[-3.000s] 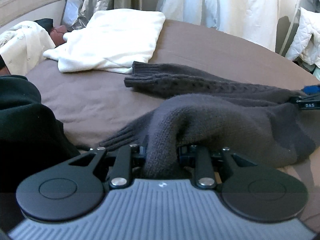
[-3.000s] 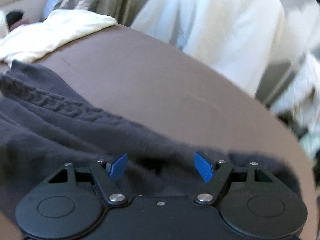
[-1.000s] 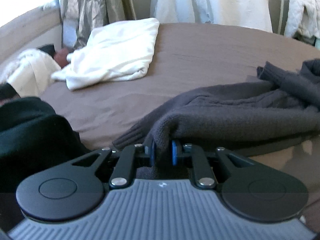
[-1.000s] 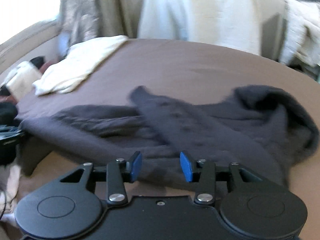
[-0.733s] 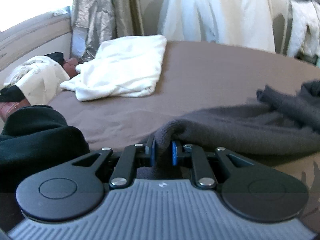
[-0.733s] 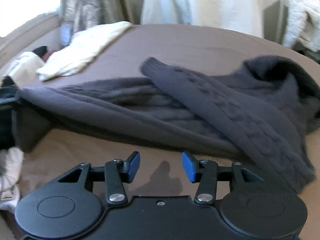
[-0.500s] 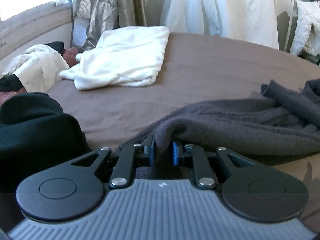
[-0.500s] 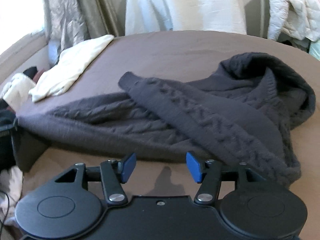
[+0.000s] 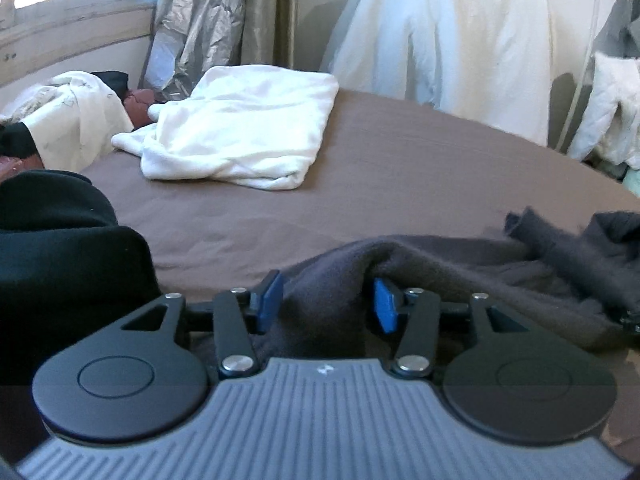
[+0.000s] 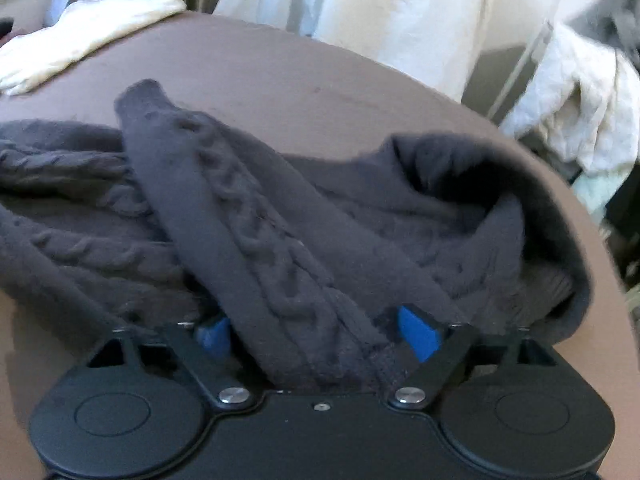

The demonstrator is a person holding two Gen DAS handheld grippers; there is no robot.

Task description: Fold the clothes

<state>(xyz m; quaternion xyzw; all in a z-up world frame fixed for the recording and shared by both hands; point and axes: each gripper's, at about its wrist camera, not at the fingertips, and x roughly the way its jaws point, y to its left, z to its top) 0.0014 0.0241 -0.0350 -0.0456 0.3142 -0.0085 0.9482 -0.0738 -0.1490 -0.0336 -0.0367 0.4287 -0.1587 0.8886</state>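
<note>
Only unlabelled cable knit shows on the sweater (image 10: 256, 216).

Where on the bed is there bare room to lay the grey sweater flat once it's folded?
The widest free patch is the brown bedsheet between the white folded garment and the grey sweater, running back to the hanging white clothes. It is crowded to the left, by the black garment and the heap below the window.
</note>
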